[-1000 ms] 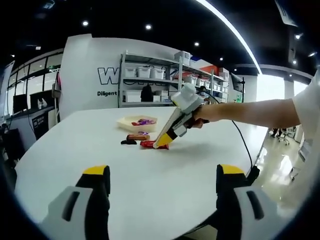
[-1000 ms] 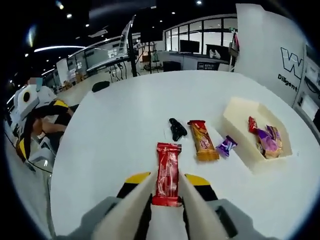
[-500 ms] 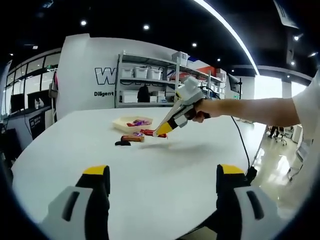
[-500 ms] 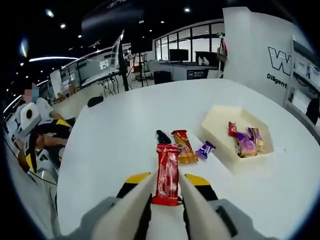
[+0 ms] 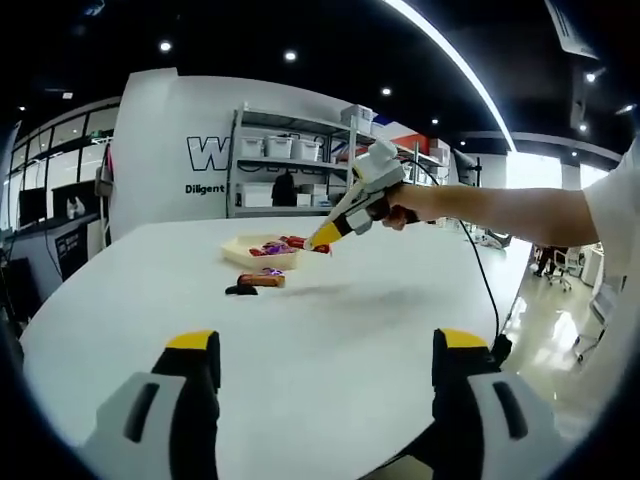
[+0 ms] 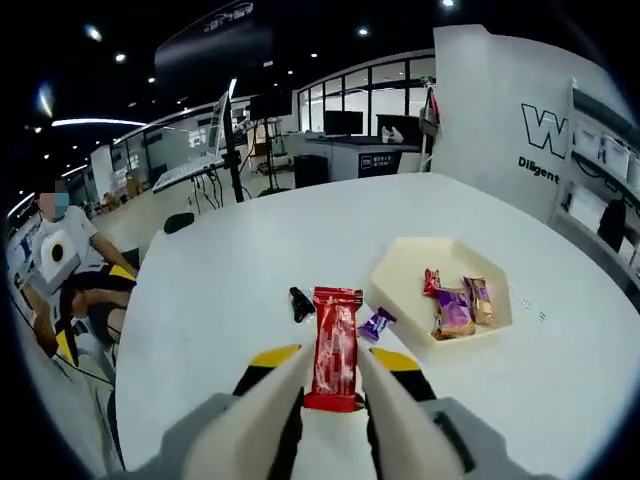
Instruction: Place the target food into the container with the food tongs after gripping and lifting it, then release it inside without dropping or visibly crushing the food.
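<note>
Holding: your right gripper [image 6: 333, 385] has its jaws pressed together on a red snack bar [image 6: 336, 345], which stands lengthwise between them, its far end sticking out past the yellow tips.
Height: from the left gripper view, your right gripper [image 5: 322, 238] hangs above the white table [image 5: 330, 340], with the red snack bar [image 5: 318, 247] at its tip, clear of the surface and near the tray's edge.
Container: the cream tray [image 6: 445, 290] sits on the table to the right of the held bar in the right gripper view; in the left gripper view the cream tray [image 5: 258, 256] lies just behind your right gripper's tip.
Inside the tray: wrapped sweets [image 6: 455, 308], red, purple and orange, bunched in the middle.
Loose on the table: a small purple sweet [image 6: 377, 322] just beside the tray's near corner, and a small black object [image 6: 301, 303] left of the bar; an orange-brown bar [image 5: 262, 280] lies in front of the tray.
Left gripper: your left gripper [image 5: 327, 400] hovers low over the near table edge, well apart from the tray, jaws spread wide with nothing between them.
Your arm: your right forearm [image 5: 510, 214] reaches in from the right.
</note>
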### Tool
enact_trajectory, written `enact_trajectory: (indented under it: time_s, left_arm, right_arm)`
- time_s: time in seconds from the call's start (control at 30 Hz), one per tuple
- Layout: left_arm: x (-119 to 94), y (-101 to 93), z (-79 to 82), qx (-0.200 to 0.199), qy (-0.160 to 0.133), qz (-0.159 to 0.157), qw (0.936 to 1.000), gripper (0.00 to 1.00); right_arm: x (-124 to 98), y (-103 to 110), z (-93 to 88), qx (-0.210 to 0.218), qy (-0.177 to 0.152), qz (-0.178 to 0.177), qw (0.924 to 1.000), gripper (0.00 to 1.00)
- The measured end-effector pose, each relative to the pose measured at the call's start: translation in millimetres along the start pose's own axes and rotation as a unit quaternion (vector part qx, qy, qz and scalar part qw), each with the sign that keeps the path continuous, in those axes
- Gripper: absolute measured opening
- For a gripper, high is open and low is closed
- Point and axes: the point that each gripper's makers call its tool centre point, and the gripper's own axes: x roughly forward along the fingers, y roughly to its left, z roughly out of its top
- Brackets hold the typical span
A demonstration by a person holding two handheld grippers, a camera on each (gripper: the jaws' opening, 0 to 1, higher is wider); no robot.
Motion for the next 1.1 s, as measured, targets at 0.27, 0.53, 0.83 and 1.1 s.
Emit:
enact_trajectory:
  time_s: [0.27, 0.53, 0.83, 1.1]
  left_arm:
    - [-1, 8.5, 0.4, -0.002, 0.000, 0.005, 1.0000, 0.86]
    - [4, 19.4, -3.5, -0.009, 0.002, 0.010, 0.9999, 0.86]
    - [11, 30.4, -5.0, -0.013, 0.006, 0.014, 0.9998, 0.86]
    - [17, 36.6, -7.2, -0.018, 0.008, 0.013, 0.9997, 0.86]
  right_arm:
    - [6, -9, 5.2, 0.004, 0.001, -0.008, 1.0000, 0.16]
    - [16, -28, 14.0, 0.030, -0.007, -0.023, 0.9993, 0.16]
    - [29, -53, 24.7, 0.051, -0.016, -0.039, 0.9978, 0.16]
    - [40, -70, 31.3, 0.063, -0.023, -0.054, 0.9963, 0.16]
